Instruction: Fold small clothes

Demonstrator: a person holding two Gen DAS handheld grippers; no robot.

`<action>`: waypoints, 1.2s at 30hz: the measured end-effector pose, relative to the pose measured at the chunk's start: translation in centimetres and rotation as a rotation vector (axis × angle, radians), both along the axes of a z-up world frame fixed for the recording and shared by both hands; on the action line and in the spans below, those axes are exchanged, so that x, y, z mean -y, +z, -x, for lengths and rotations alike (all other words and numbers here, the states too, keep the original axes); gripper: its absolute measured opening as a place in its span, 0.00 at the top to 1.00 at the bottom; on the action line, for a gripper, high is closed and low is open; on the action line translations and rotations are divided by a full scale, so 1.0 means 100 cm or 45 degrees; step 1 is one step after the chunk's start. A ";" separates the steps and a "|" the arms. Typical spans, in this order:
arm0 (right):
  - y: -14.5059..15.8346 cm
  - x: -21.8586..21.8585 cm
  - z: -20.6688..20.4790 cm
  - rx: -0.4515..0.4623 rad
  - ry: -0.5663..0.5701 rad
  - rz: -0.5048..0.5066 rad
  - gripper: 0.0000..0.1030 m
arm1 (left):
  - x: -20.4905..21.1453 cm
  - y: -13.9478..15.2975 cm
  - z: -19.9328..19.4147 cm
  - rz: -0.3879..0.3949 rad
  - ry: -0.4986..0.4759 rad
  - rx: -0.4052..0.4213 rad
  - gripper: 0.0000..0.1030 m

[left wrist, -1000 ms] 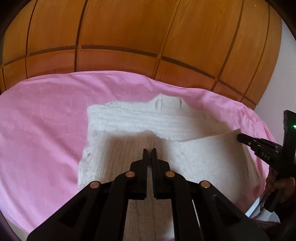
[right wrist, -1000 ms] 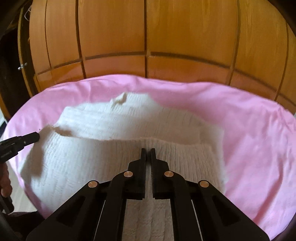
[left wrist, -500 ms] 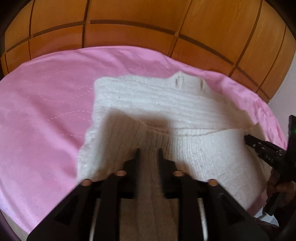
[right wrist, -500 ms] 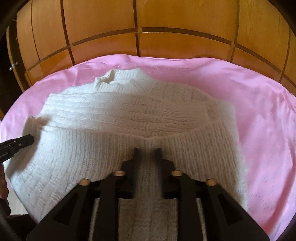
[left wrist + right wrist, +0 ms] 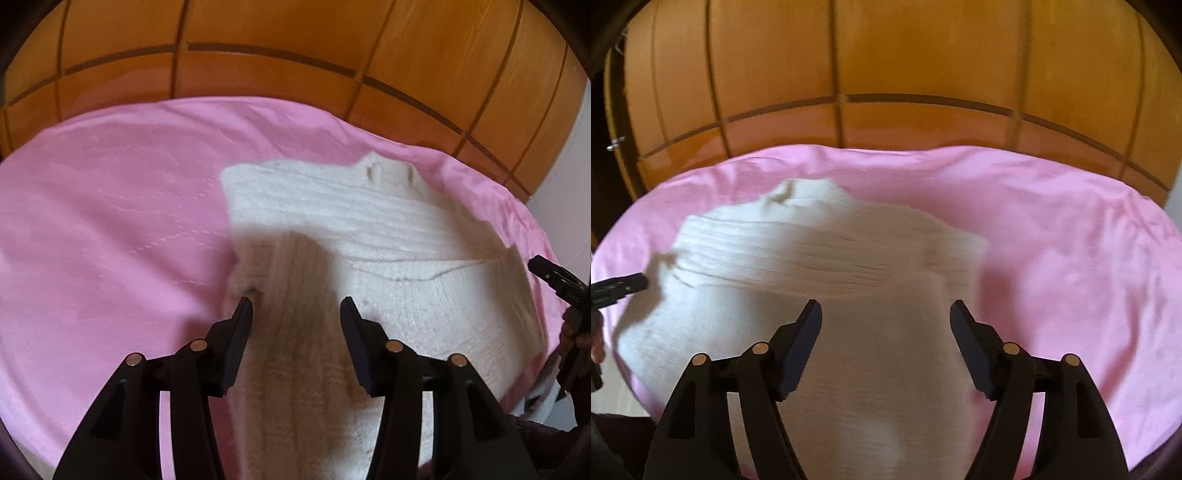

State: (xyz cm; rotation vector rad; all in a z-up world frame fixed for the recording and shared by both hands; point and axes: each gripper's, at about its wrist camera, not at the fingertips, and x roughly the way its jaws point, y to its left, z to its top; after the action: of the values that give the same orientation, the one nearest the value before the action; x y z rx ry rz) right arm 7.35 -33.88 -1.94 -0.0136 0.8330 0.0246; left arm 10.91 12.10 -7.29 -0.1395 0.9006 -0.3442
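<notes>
A white knit sweater (image 5: 369, 221) lies on the pink sheet, its lower half folded up over its upper half, collar at the far end. My left gripper (image 5: 297, 310) hovers over the fold's left part. Its jaws are opening and the knit lies loose beneath them, not pinched. In the right wrist view the sweater (image 5: 812, 258) is blurred. My right gripper (image 5: 884, 310) stands over its right part, jaws opening wide with nothing pressed between them. Each gripper shows at the edge of the other's view: the right gripper (image 5: 554, 277) and the left gripper (image 5: 620, 288).
The pink sheet (image 5: 110, 240) covers the bed, with bare stretches left and right of the sweater. Orange wooden panels (image 5: 886, 74) rise behind the far edge. A hand (image 5: 580, 339) holds the right gripper beside the bed's near right corner.
Both grippers were shut on the sweater's lifted hem a second ago; both have let go and spread their jaws. The folded half now lies flat, and both views have shifted over the garment.
</notes>
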 end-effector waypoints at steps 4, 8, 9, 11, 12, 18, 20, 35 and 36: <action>-0.020 0.013 -0.010 -0.077 -0.013 0.006 0.34 | 0.007 -0.001 0.000 -0.029 -0.019 0.000 0.66; -0.032 0.007 -0.011 -0.124 0.031 0.042 0.73 | 0.009 0.002 0.004 -0.057 -0.048 0.022 0.90; -0.033 0.005 -0.011 -0.128 0.031 0.063 0.84 | 0.009 0.002 0.005 -0.071 -0.057 0.025 0.92; -0.028 0.005 -0.007 -0.121 0.022 0.071 0.94 | 0.010 0.004 0.009 -0.086 -0.047 0.046 0.94; -0.022 0.006 -0.002 -0.104 0.021 0.072 0.94 | 0.009 0.007 0.011 -0.075 -0.043 0.052 0.94; 0.031 0.014 0.011 0.044 0.026 0.012 0.95 | -0.011 0.045 0.029 0.022 -0.002 0.147 0.95; 0.045 0.017 0.004 0.090 0.019 -0.016 0.95 | -0.014 0.057 0.030 0.048 0.009 0.182 0.95; 0.006 0.038 -0.178 -0.008 -0.208 -0.039 0.95 | 0.003 0.062 -0.149 0.012 0.144 0.129 0.95; -0.002 0.038 -0.187 -0.028 -0.215 -0.020 0.95 | 0.006 0.057 -0.159 -0.010 0.154 0.115 0.95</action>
State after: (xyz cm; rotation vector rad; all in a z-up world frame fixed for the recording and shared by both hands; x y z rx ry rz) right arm 26.03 -37.63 -2.18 0.0717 0.8534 -0.1278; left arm 26.86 11.54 -1.59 -0.1692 0.8006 -0.2329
